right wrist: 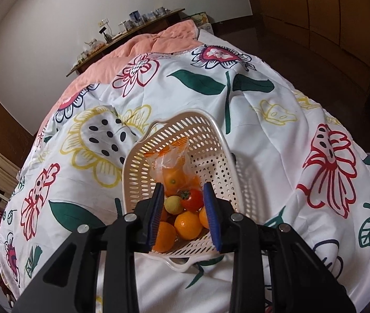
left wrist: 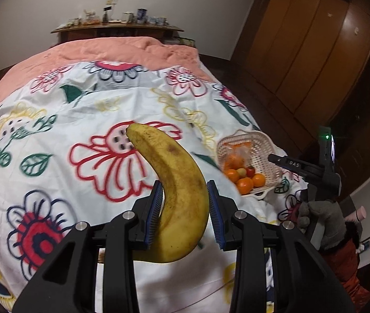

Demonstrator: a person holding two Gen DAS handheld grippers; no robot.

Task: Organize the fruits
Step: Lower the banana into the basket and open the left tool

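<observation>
A ripe yellow banana (left wrist: 174, 182) stands upright between the blue pads of my left gripper (left wrist: 184, 185), which is shut on its lower half above the flowered bedspread. A cream perforated basket (left wrist: 247, 137) lies tilted on the bed to the right. It holds several oranges (right wrist: 187, 225), a red tomato (right wrist: 192, 199), a small yellow-green fruit (right wrist: 173, 204) and a plastic bag of oranges (right wrist: 172, 167). My right gripper (right wrist: 183, 186) hovers over the basket's near side (right wrist: 185, 117). Its jaws are drawn in to a narrow gap with nothing gripped.
The white flowered cover (left wrist: 80, 120) lies over a pink quilt (left wrist: 112, 49). A gloved hand (left wrist: 323, 216) holds the right gripper's handle beside the basket. A cluttered wooden shelf (left wrist: 117, 27) stands behind the bed, and wooden wardrobes (left wrist: 315, 39) line the right wall.
</observation>
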